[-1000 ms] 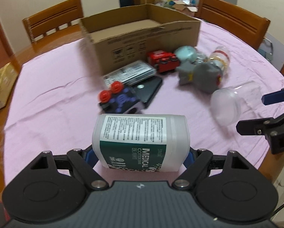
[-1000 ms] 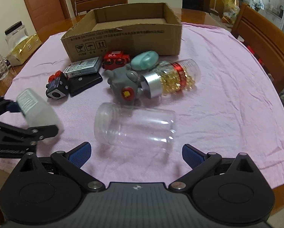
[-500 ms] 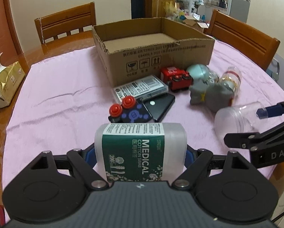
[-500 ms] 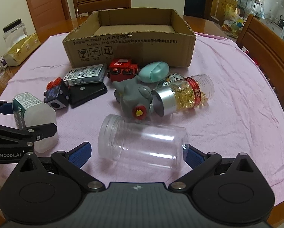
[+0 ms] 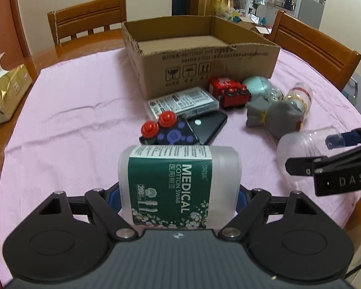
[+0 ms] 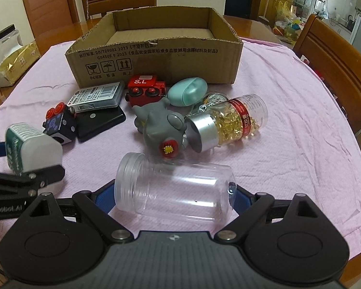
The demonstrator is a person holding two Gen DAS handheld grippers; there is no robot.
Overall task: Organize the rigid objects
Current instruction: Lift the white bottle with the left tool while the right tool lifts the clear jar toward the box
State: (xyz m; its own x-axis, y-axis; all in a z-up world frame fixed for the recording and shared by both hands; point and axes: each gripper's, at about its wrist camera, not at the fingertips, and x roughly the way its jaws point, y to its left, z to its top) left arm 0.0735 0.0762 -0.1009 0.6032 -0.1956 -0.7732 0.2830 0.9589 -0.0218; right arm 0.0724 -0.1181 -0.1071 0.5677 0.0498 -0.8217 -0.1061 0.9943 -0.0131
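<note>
Left wrist view: cardboard box [image 5: 204,67] far beyond the fingers, printed with "2013" and handling symbols
Cotton swab tub [image 5: 179,183]: clamped sideways in left gripper [image 5: 179,196], label "MEDICAL COTTON SWAB", "200"
Clear jar [image 6: 175,191]: lies on its side between the blue pads of right gripper [image 6: 174,198], whose jaws are closing; whether they press yet I cannot tell
Capsule bottle [image 6: 231,122]: beyond the jar, red band, silver cap
Red toy train [image 6: 145,90]: further ahead, marked "S.L"
Right gripper body: "DAS"
</note>
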